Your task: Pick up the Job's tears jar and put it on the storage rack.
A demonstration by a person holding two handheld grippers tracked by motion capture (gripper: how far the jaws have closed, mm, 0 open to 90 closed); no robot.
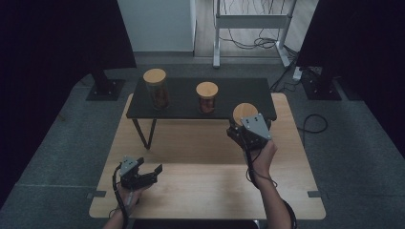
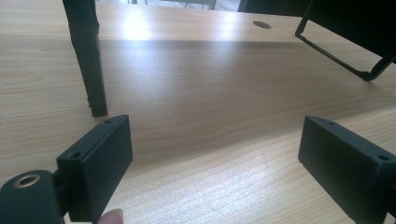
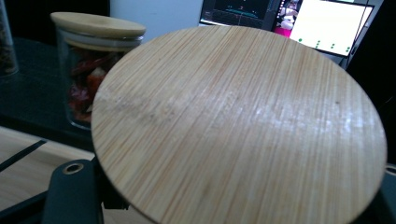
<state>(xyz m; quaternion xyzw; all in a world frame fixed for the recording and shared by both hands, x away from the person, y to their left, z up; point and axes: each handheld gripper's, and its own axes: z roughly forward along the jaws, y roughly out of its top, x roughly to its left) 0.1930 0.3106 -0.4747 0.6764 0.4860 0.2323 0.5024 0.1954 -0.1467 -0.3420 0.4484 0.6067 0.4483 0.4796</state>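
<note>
High view: a person seated at the six o'clock edge of a pale wooden tabletop (image 1: 200, 157) works a hand-held gripper in each hand. The right hand-held gripper (image 1: 244, 125), at about three o'clock of the tabletop's centre, is clamped on a jar with a round bamboo lid (image 1: 243, 112), held just at the front edge of a low black shelf (image 1: 239, 93) that stands across the twelve o'clock half of the tabletop. Two more lidded jars stand on that shelf: a tall jar (image 1: 156, 89) at its ten o'clock end and a short jar (image 1: 207, 97) near its middle, well apart from each other. The left hand-held gripper (image 1: 150, 171) sits low at seven o'clock, jaws spread with nothing between them, near the tabletop's front edge.

Left gripper view: the two black jaws rise from the bottom corners, wide apart, with bare wood grain between them. A black shelf leg (image 2: 86, 56) stands at eleven o'clock and a second leg frame (image 2: 345, 51) at two o'clock.

Right gripper view: the bamboo lid sits large and close, tilted slightly, with the jaws closed at its underside; the glass below is hidden. Behind it at ten o'clock stands the short jar, its contents red and brown, on the black shelf. A lit monitor (image 3: 327, 23) glows at one o'clock.
</note>
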